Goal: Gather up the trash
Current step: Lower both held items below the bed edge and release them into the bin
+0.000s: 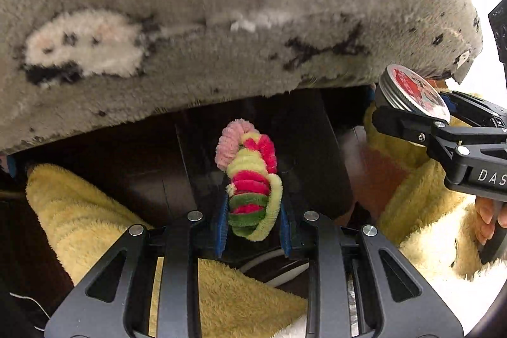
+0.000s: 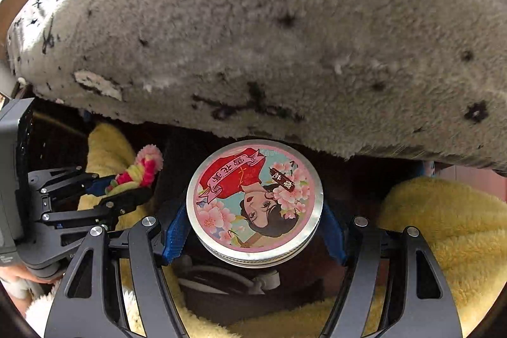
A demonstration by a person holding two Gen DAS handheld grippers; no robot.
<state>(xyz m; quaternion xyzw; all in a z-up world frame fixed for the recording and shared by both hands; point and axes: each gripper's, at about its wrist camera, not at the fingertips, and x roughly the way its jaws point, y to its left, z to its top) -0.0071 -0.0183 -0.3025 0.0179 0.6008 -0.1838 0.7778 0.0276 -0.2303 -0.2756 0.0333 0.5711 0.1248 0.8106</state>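
While both pointed steeply down, the left gripper was nearly closed, its blue pads clamping a coiled pink, red and green pipe-cleaner bundle. The right gripper stood wider, gripping a round tin by its sides; the lid showed a woman, blossoms and Chinese characters. "DAS" was printed on its body. Beyond lay a grey fleece cushion.

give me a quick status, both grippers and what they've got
Left gripper shut on pipe-cleaner twist. Right gripper shut on round printed tin. Grey fleece cushion just ahead, not touching.
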